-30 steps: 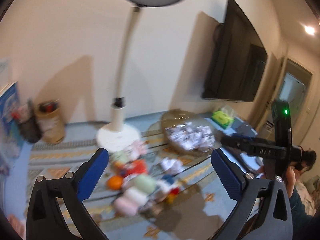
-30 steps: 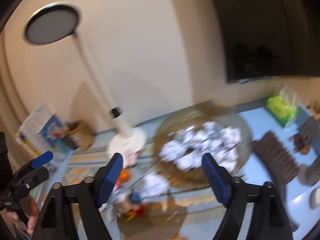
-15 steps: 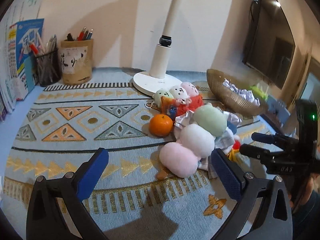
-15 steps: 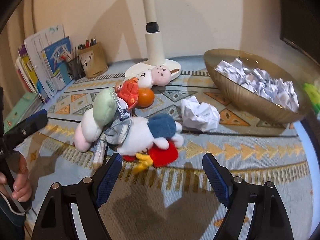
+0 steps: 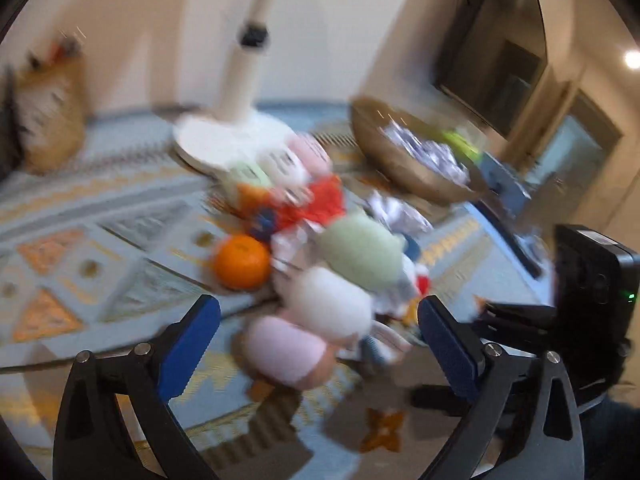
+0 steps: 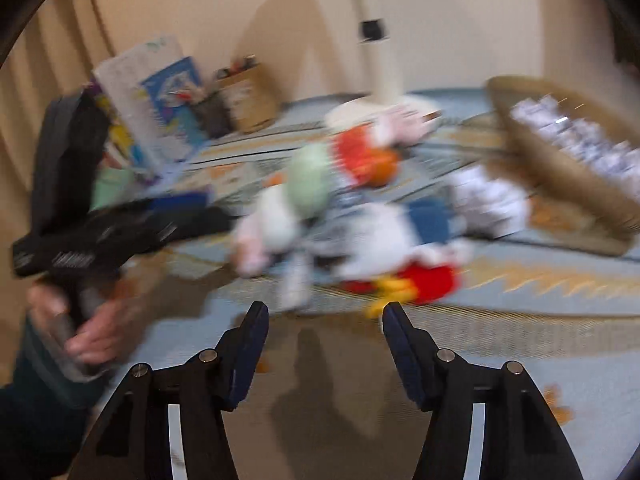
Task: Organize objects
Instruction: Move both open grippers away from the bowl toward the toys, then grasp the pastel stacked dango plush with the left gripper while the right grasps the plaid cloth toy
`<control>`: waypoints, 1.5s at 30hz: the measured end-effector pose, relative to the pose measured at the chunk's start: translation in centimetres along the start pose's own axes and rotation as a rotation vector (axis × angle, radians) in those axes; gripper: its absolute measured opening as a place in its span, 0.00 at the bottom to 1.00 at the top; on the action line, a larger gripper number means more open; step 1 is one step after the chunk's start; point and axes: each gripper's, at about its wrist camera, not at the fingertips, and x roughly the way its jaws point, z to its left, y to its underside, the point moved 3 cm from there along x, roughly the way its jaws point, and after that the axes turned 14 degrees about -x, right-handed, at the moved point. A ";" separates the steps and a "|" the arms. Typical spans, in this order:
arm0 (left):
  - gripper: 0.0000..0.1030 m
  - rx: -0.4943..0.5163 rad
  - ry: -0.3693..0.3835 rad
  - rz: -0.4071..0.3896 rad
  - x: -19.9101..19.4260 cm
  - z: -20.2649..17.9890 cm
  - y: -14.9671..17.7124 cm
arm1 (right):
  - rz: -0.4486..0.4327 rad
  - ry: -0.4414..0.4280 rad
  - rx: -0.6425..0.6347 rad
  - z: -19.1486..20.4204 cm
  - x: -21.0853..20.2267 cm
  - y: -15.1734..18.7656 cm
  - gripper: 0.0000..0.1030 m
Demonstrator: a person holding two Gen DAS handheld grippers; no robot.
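Closing on nothing, right gripper (image 6: 324, 316) shows books (image 6: 160, 96); left gripper (image 5: 318, 320), spread, shows orange (image 5: 241, 261).

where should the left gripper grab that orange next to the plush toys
Grip the orange across its round middle, coming from its open mat side, away from the plush pile that crowds its other side. It is a small sphere, so the wide-open left gripper should span it easily; a slightly downward approach suits it. Blur hides finer detail.

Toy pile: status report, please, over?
Left gripper open, empty, above soft toys. Right gripper empty, jaws closing, short of pile. Orange sits beside toys.
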 end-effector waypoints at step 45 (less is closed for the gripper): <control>0.62 -0.152 0.097 -0.024 -1.8 1.0 4.2 | 0.051 0.339 0.383 -9.0 -7.6 7.6 0.70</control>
